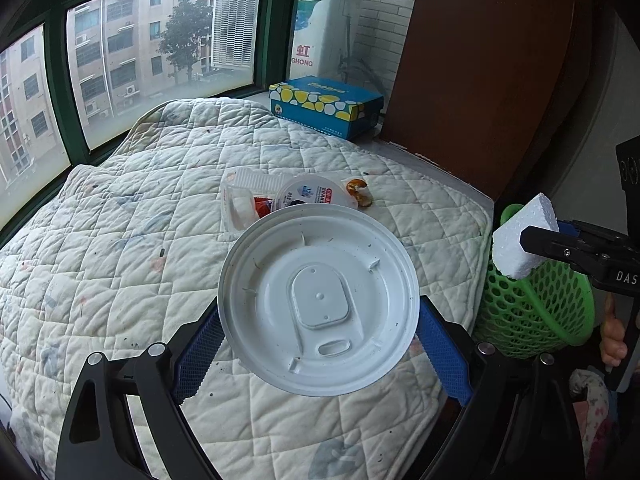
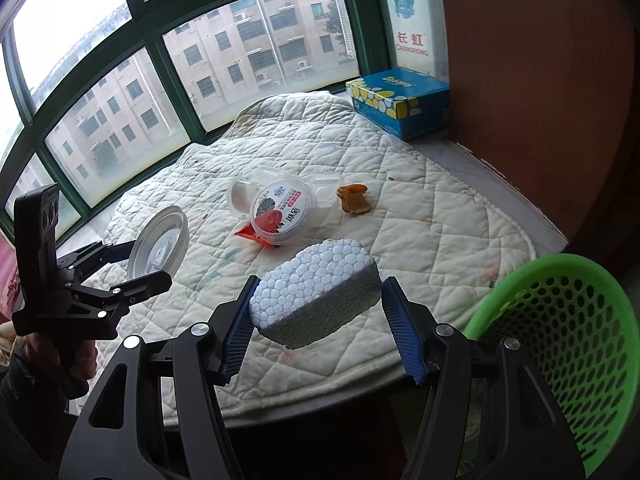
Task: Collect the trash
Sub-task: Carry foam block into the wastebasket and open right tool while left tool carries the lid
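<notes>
My left gripper point(image 1: 320, 344) is shut on a round white plastic lid point(image 1: 318, 300) and holds it above the quilted pad point(image 1: 120, 240). It also shows in the right wrist view point(image 2: 132, 264) with the lid point(image 2: 160, 246). My right gripper point(image 2: 320, 320) is shut on a white foam block point(image 2: 316, 290), held near the pad's front edge, left of the green basket point(image 2: 568, 344). From the left wrist view the foam block point(image 1: 520, 236) hangs over the basket point(image 1: 536, 312). A clear plastic container with a printed lid point(image 2: 280, 208), a red wrapper point(image 2: 250, 234) and a brown scrap point(image 2: 352, 198) lie mid-pad.
A blue tissue box point(image 2: 400, 98) stands at the back by the window point(image 2: 200, 60). A brown wooden panel point(image 2: 540, 100) rises on the right. The quilted pad point(image 2: 420, 220) covers a table.
</notes>
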